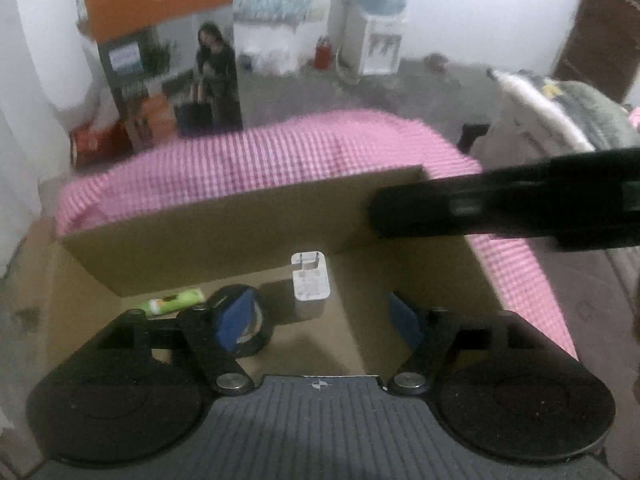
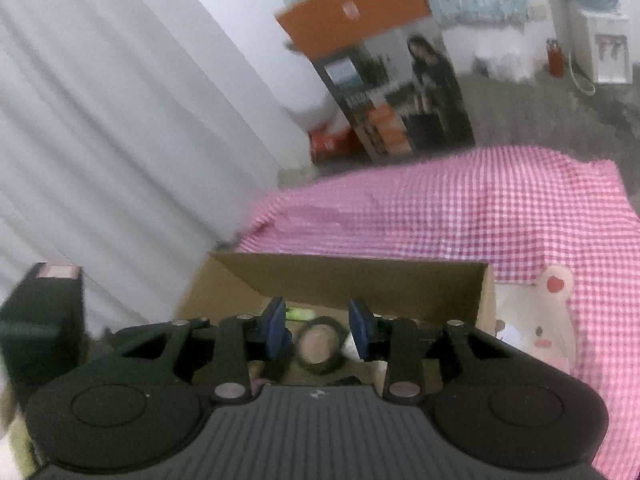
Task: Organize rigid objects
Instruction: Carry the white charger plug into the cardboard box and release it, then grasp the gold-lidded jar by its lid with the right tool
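Observation:
An open cardboard box lies on a pink checked cloth. Inside it are a white plug charger, a green tube and a black tape roll. My left gripper hovers over the box with its jaws wide apart and nothing between the blue pads; the charger lies beneath them. In the right wrist view, my right gripper hangs over the same box, jaws partly apart and gripping nothing. The tape roll and green tube show below it.
A black bar-shaped tool body crosses the box's right corner. A black block sits at the left. A cream and pink bear-shaped item lies on the cloth right of the box. White curtain, a poster stand and a water dispenser stand behind.

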